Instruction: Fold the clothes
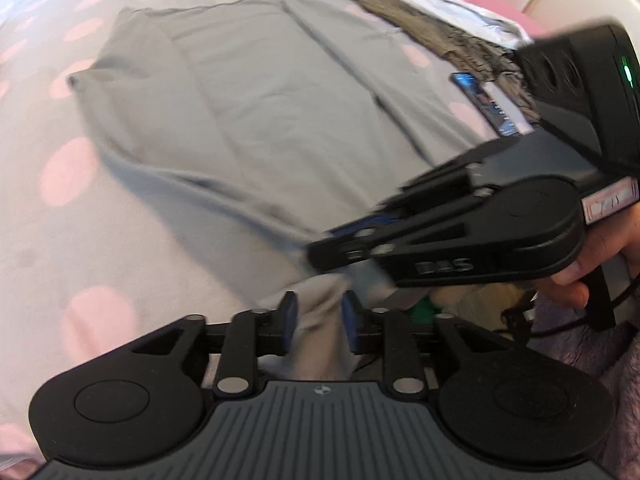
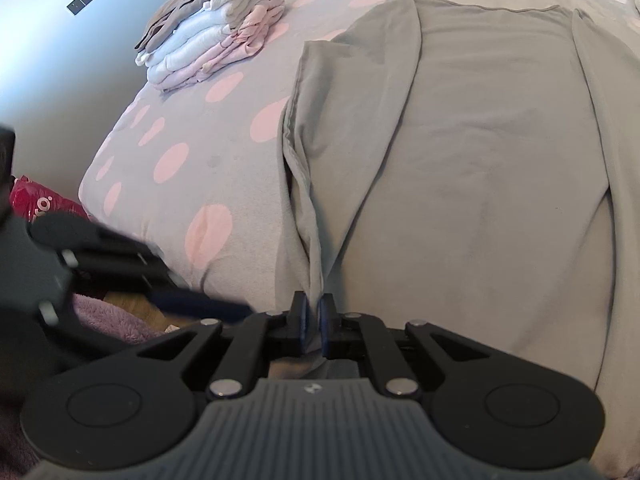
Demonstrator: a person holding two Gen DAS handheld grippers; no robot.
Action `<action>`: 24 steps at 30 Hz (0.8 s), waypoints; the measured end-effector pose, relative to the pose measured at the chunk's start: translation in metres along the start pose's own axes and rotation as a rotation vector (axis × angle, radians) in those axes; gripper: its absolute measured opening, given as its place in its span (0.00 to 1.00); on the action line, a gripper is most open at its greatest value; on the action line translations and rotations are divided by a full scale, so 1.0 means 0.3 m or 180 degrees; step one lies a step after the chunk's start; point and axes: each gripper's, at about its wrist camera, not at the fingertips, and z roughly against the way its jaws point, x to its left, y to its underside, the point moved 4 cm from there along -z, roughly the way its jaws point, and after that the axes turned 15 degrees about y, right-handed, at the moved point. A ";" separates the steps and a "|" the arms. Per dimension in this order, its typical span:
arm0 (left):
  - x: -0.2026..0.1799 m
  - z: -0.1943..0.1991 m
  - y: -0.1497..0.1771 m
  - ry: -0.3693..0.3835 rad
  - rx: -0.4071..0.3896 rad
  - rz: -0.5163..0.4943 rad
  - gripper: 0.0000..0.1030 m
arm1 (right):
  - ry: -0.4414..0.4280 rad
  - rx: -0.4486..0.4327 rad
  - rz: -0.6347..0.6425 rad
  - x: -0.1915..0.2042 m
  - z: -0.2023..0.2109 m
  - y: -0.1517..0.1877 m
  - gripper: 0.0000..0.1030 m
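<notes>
Grey garment pinched at its near edge by both grippers

Grey garment [image 2: 480,152] lies flat on the pink-dotted bedspread [image 2: 180,184], long axis running away from the grippers, side panels folded inward, far hem toward the bed's far side. Right gripper [image 2: 313,312] has its fingers nearly together, clamped on a bunched ridge of the near edge. Left gripper [image 1: 316,316] has fingers a little apart with a fold of the cloth between them. A stack of folded clothes [image 2: 212,32] sits far left; a phone [image 1: 488,104] lies beside the garment.
</notes>
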 end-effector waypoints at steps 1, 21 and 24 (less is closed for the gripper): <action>0.030 0.018 -0.018 -0.0039 -0.0052 0.0050 0.25 | 0.0000 0.0003 -0.0008 0.000 0.000 0.000 0.07; 0.655 0.069 -0.389 -0.0370 -0.1151 0.1398 0.42 | 0.0046 0.0033 0.0183 0.026 -0.013 -0.005 0.07; 0.689 0.048 -0.407 -0.0314 -0.1180 0.1502 0.25 | -0.0015 0.0021 0.0191 0.035 -0.004 -0.007 0.07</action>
